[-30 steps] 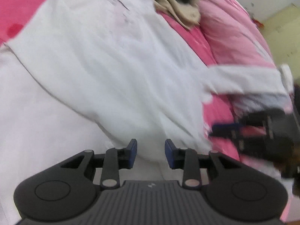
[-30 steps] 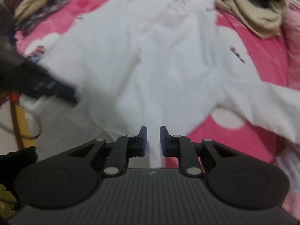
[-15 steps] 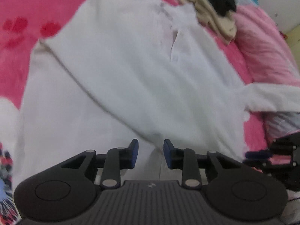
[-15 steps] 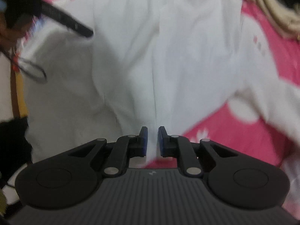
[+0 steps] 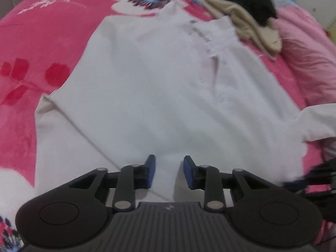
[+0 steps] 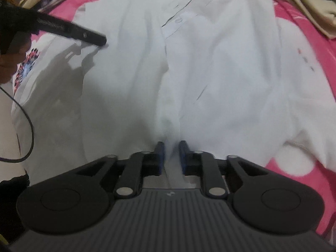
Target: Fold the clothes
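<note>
White shirt point(image 5: 159, 96) lay spread, placket up, on the pink floral blanket point(image 5: 42, 42); all positions are given relative to the shirt. To its left, bare blanket. Over its lower hem, the left gripper point(image 5: 169, 171) stood with its jaws well apart and nothing between them; within the last second its view had swung from the shirt's right side to square over the body, so that the collar came to sit straight ahead. Beyond the collar to the right lay a beige garment point(image 5: 247, 25) under a black one point(image 5: 247, 0). At the shirt's right edge, one sleeve point(image 5: 319, 124) trailed outward. In the right wrist view, the right gripper point(image 6: 171, 157) had closed in on the hem at the placket line point(image 6: 168, 48); its jaws stood a narrow gap apart with white cloth showing between them, though whether they pinched it could not be told. Both tools thus stood at the hem, a placing that would suit a lengthwise fold toward the collar.
</note>
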Demonstrator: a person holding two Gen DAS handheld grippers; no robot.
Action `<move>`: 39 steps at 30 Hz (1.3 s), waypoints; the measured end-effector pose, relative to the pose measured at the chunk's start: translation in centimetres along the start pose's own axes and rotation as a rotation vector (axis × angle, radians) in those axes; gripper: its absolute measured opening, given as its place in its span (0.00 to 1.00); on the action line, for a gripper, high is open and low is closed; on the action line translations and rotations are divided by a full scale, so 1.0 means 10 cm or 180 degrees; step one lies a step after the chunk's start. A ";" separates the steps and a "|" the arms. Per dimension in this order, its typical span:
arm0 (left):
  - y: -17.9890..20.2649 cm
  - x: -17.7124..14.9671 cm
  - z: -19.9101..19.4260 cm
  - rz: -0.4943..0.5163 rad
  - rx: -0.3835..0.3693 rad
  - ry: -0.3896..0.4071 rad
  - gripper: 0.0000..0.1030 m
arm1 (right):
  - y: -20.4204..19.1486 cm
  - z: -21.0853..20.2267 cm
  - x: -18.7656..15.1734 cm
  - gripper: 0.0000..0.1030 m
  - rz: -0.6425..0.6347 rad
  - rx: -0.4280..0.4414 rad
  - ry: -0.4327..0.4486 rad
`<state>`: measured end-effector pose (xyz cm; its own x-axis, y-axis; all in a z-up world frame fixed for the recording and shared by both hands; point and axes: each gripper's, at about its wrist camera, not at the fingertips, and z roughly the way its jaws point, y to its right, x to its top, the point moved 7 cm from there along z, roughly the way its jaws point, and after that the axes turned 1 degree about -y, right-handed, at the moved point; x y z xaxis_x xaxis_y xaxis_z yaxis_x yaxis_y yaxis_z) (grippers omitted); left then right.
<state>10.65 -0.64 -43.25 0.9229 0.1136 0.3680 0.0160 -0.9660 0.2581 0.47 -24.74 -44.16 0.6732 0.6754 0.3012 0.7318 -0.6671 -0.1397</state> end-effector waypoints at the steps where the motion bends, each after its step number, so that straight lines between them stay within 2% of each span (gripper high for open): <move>1: -0.02 -0.01 0.00 -0.0024 -0.0005 -0.0007 0.26 | 0.03 -0.04 -0.01 0.00 0.0047 -0.0053 0.0032; 4: -0.06 -0.04 0.02 -0.0061 -0.0032 -0.0028 0.25 | 0.17 -0.12 -0.10 0.00 0.0248 -0.0261 0.0054; 7: -0.05 -0.04 0.02 -0.0027 -0.0047 -0.0037 0.25 | 0.28 -0.11 -0.23 0.00 0.0433 -0.0321 0.0021; 13: -0.16 0.06 -0.08 -0.0028 -0.0039 0.0060 0.30 | 0.26 -0.33 -0.05 0.02 0.0315 -0.0675 0.0129; 17: -0.30 0.18 -0.18 -0.0096 -0.0021 0.0188 0.31 | 0.10 -0.50 0.17 0.03 0.0163 -0.0455 0.0452; 22: -0.50 0.33 -0.29 -0.0193 0.0007 0.0345 0.32 | -0.23 -0.32 0.44 0.03 -0.0043 -0.0069 0.0526; 26: -0.92 0.50 -0.12 -0.0416 0.0082 0.0365 0.31 | -0.42 -0.15 0.35 0.03 -0.0021 0.0029 0.0279; 28: -1.12 0.56 -0.02 -0.0526 0.0085 0.0316 0.19 | -0.42 -0.05 0.19 0.03 0.0067 -0.0002 0.0067; 31: -1.26 0.63 0.00 -0.0651 -0.0069 0.0282 0.17 | -0.41 0.01 -0.15 0.04 0.0281 -0.0061 -0.0272; 32: -1.29 0.65 0.00 -0.0655 -0.0103 0.0265 0.17 | -0.41 -0.03 -0.25 0.04 0.0344 -0.0077 -0.0309; 34: -1.28 0.67 -0.01 -0.0577 -0.0105 0.0241 0.16 | -0.43 -0.07 -0.40 0.17 0.0401 -0.0116 -0.0431; 39: -1.21 0.73 -0.07 -0.0363 -0.0059 0.0209 0.19 | -0.46 -0.19 -0.65 0.22 0.0588 -0.0267 -0.0675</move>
<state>16.91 12.02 -43.09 0.8882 0.2381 0.3928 0.1119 -0.9416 0.3177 -7.53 -26.67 -43.67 0.8079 0.5848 0.0728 0.5893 -0.8026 -0.0926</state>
